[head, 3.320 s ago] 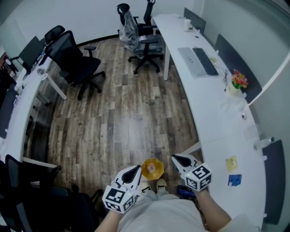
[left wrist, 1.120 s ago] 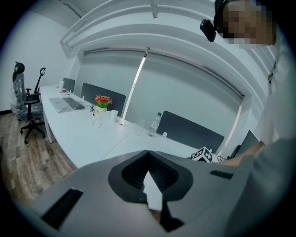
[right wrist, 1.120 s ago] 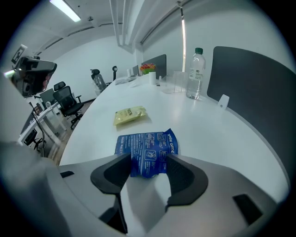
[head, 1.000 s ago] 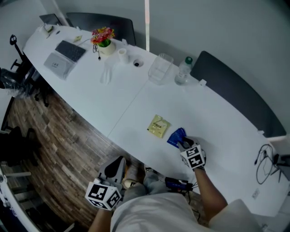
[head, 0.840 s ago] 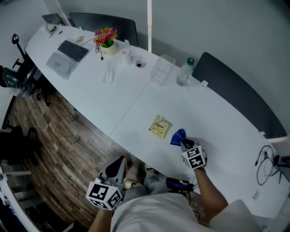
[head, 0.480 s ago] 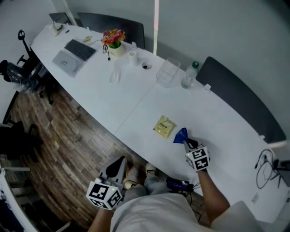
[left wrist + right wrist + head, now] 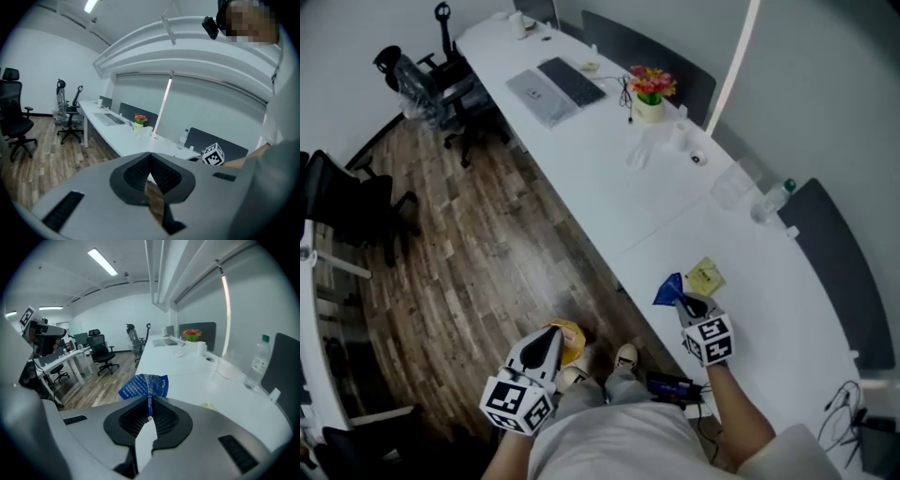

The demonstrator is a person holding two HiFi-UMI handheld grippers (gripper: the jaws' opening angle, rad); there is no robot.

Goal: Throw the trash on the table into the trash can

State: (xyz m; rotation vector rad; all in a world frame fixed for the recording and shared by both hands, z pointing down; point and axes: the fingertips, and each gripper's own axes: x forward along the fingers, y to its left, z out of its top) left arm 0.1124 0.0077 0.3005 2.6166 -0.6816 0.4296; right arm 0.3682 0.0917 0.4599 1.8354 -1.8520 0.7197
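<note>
A crumpled blue wrapper (image 7: 667, 290) hangs just above the white table's near edge (image 7: 623, 253), pinched in my right gripper (image 7: 681, 299), which is shut on it. In the right gripper view the blue wrapper (image 7: 145, 386) sticks up from between the closed pads of the right gripper (image 7: 148, 409). A yellow wrapper (image 7: 705, 276) lies flat on the table just beyond it. On the wood floor by my feet stands a small yellow trash can (image 7: 571, 335), partly hidden by my left gripper (image 7: 550, 341). The left gripper (image 7: 150, 159) is shut and holds nothing.
Further along the long table are a laptop with keyboard (image 7: 556, 84), a flower pot (image 7: 652, 88), a cup (image 7: 680, 137), a clear container (image 7: 732, 186) and a water bottle (image 7: 772, 199). Black office chairs (image 7: 358, 202) stand on the floor at left.
The right gripper closed on the blue wrapper and lifted it off the table towards the near edge. The head view swung left, bringing the floor and the yellow trash can into sight.
</note>
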